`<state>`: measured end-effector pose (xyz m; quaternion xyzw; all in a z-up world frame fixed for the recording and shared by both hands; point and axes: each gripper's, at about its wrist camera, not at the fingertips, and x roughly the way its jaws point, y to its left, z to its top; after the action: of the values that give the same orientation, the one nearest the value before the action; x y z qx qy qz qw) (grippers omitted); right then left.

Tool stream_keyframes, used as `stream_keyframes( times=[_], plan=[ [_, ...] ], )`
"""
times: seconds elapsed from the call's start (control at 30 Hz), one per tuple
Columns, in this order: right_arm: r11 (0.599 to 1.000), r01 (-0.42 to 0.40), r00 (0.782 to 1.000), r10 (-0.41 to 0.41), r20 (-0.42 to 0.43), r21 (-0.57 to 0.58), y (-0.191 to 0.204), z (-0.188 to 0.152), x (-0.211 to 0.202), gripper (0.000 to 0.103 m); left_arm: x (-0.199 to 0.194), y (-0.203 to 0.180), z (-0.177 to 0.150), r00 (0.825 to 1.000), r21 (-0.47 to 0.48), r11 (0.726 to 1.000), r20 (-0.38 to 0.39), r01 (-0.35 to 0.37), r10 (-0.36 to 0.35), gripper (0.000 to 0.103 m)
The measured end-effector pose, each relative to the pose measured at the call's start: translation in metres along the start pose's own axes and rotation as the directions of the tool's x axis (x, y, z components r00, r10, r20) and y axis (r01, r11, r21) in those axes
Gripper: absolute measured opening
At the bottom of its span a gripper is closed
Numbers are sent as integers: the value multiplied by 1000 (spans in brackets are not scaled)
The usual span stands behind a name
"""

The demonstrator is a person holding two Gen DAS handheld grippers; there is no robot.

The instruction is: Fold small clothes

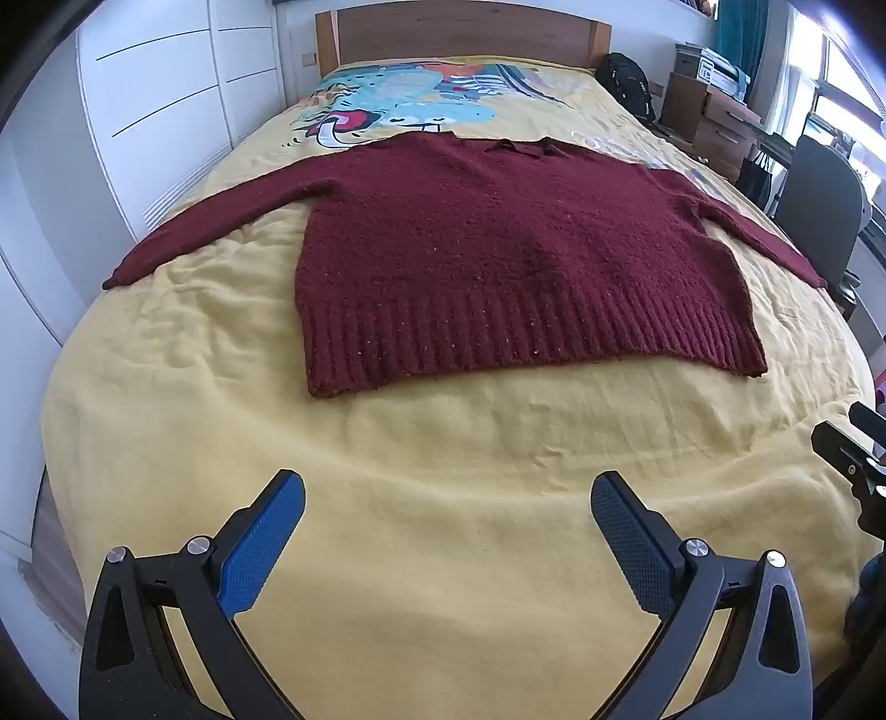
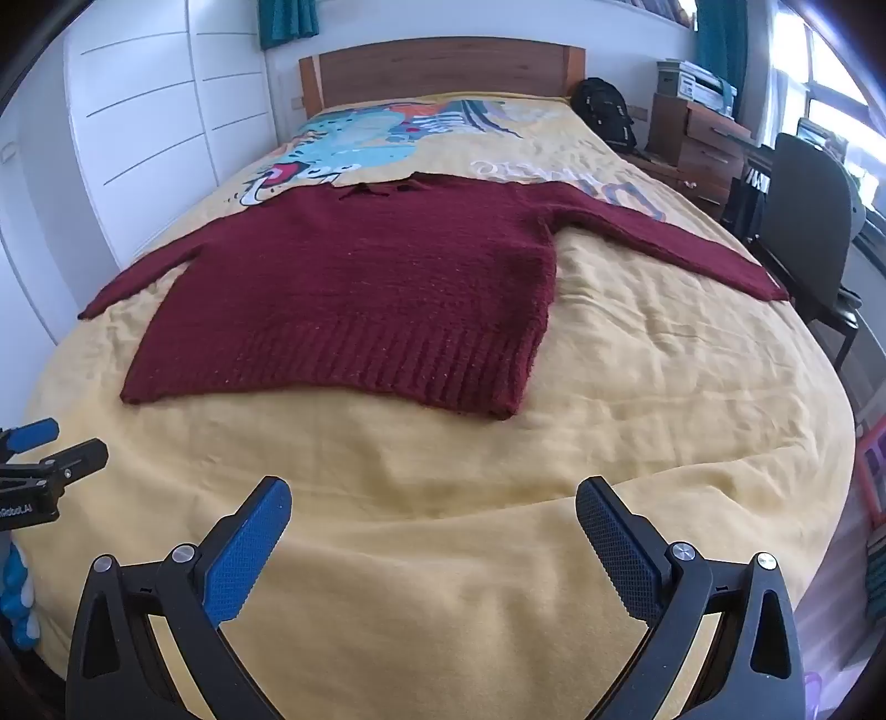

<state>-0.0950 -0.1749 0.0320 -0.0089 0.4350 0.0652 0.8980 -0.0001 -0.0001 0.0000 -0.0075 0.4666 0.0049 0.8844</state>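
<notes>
1. Two grippers hung above the near end of the bed [image 1: 166,360], both apart from the sweater [image 1: 498,260] and holding nothing.
2. At the bed's left edge, the sweater's left sleeve [image 1: 183,238] reached out to the side, its cuff lying near that edge; the white wardrobe [image 1: 155,99] stood beyond it.
3. The left gripper [image 1: 448,515] had its jaws spread wide over bare yellow cover, its lower arms cut off by the frame's bottom.
4. The maroon sweater lay flat across the middle of the bed, ribbed hem toward the near end and collar toward the wooden headboard [image 1: 465,27], partly covering the cartoon print [image 1: 398,105] on the bedspread.
5. The right gripper [image 2: 432,515] likewise stood wide open over the cover; in the left wrist view only a dark piece of it showed at the right border.
6. Near the bed's right edge, the other sleeve [image 2: 681,243] stretched out, its cuff close to that edge. A dark chair [image 2: 808,221] stood just beside the bed, and the desk clutter behind was too small to make out.
</notes>
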Motion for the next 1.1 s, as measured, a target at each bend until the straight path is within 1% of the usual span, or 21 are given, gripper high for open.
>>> stream_keyframes(
  times=[0.3,0.93,1.1],
  plan=[
    [1000,6,1000,-6,-3,-4,0,0,1,103,1,-2,0,1000,-1,1000,-4,3,-3,102],
    [1000,7,1000,-7,-6,-3,0,0,2,103,4,-7,-3,999,16,999,-29,45,-44,102],
    [1000,6,1000,-6,-5,3,-4,-2,4,103,4,-6,-2,999,16,999,-30,44,-43,102]
  ],
)
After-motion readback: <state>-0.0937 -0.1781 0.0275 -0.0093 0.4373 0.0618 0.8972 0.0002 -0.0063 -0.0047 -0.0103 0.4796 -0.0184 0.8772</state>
